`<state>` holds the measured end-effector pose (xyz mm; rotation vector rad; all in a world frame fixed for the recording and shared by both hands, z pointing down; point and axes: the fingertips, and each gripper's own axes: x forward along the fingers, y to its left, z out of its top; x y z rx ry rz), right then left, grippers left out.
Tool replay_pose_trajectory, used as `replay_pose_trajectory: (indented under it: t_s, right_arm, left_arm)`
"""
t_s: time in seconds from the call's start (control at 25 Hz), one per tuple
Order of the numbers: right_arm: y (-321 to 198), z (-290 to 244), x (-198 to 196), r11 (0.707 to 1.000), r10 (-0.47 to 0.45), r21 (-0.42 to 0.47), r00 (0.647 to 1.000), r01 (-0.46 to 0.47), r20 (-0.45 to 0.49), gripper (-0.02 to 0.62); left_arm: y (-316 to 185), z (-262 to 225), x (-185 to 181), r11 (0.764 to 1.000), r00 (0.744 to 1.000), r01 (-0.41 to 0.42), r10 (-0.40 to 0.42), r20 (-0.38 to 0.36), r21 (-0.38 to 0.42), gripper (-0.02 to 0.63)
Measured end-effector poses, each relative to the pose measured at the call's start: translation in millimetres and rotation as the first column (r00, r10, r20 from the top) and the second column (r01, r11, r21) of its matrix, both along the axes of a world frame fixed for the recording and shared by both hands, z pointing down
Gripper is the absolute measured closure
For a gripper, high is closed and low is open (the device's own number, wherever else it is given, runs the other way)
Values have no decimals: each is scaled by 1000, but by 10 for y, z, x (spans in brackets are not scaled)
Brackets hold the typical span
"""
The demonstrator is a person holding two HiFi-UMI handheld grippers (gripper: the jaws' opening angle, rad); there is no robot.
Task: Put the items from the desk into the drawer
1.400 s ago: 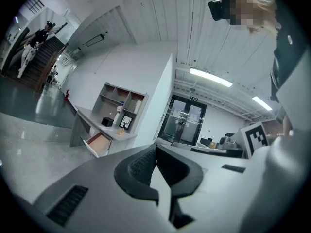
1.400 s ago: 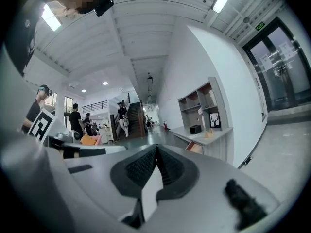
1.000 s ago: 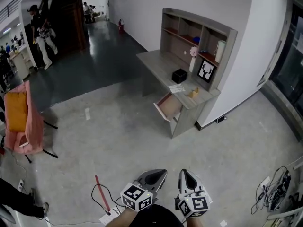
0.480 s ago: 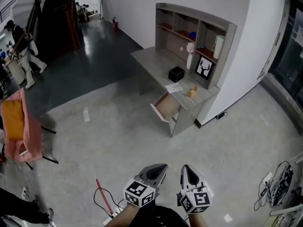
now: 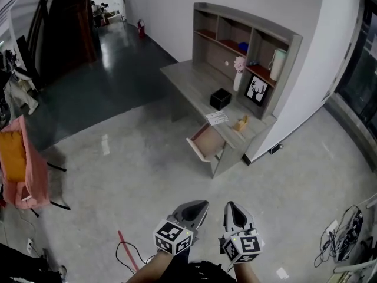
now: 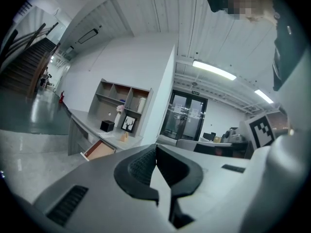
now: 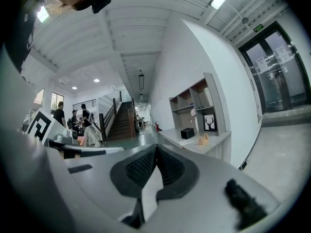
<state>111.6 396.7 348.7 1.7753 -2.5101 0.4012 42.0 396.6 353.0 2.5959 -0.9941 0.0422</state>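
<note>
Black box [image 5: 222, 98] on desk [image 5: 187, 79], well beyond jaws.

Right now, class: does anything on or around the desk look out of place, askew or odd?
Nothing is spilled or broken. The drawer stands open at the front of the desk, and the paper lies slightly skewed near the edge above it. A red stick lies loose on the floor by the left gripper.
</note>
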Motion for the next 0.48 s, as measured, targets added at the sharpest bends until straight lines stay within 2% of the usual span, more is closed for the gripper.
replay_pose_trajectory:
  t_s: [0.48]
  right_arm:
    - [-664,-57,-214,1000,12,-7,1000,-12,3,586]
  left_arm:
    - [-690,-68,-173,1000,1000,-21,21,23,9,595]
